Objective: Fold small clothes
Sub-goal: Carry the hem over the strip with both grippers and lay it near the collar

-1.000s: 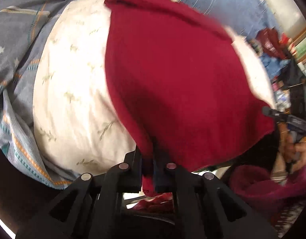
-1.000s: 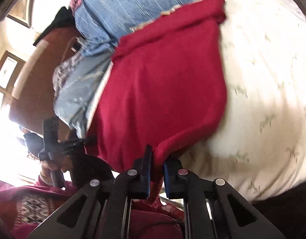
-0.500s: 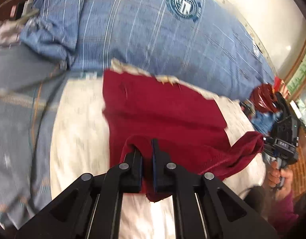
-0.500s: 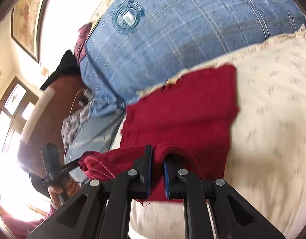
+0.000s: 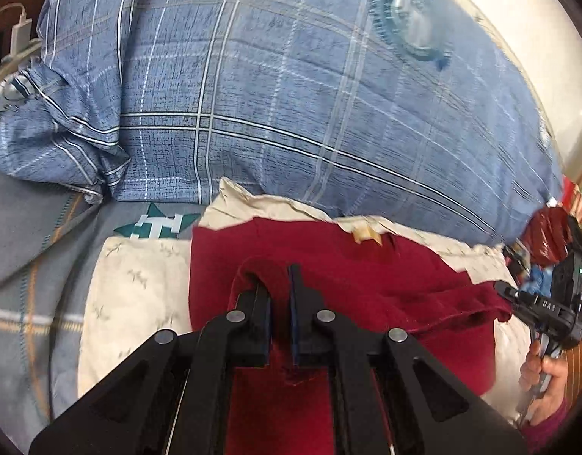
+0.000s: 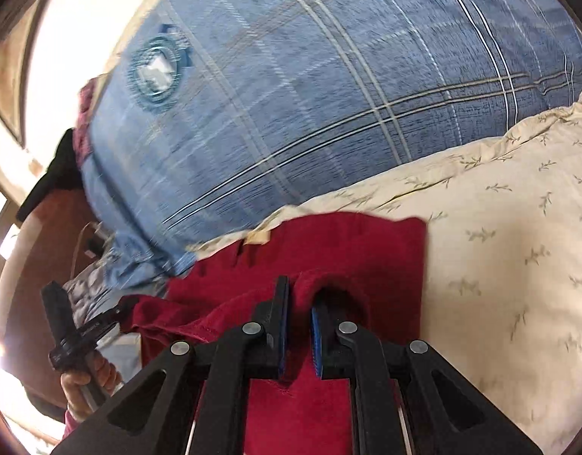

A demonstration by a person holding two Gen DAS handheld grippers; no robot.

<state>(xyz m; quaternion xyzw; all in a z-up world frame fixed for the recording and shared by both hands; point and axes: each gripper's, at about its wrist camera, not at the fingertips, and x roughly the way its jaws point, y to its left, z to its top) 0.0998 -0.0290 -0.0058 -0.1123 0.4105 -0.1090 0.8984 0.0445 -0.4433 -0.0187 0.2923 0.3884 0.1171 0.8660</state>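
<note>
A dark red garment (image 5: 328, 265) lies on a cream floral pillow (image 5: 135, 284), its near half lifted and doubled over towards the far edge. My left gripper (image 5: 277, 276) is shut on the garment's near left corner, which loops over the left finger. My right gripper (image 6: 300, 295) is shut on the near right corner of the garment (image 6: 328, 250). The held hem stretches between the two grippers. The right gripper also shows in the left wrist view (image 5: 518, 299), and the left gripper in the right wrist view (image 6: 116, 314).
A large blue plaid pillow (image 5: 291, 94) rises just behind the cream pillow (image 6: 499, 265). A grey patterned bedsheet (image 5: 25, 265) lies at the left. A white charger and cable (image 5: 18, 38) sit at the far left. Red and blue clutter (image 5: 545, 235) lies at the right.
Both grippers have carried the garment's near edge up and forward over its far half, folding it. The view has swung from looking down at the hanging cloth to the blue pillow.
</note>
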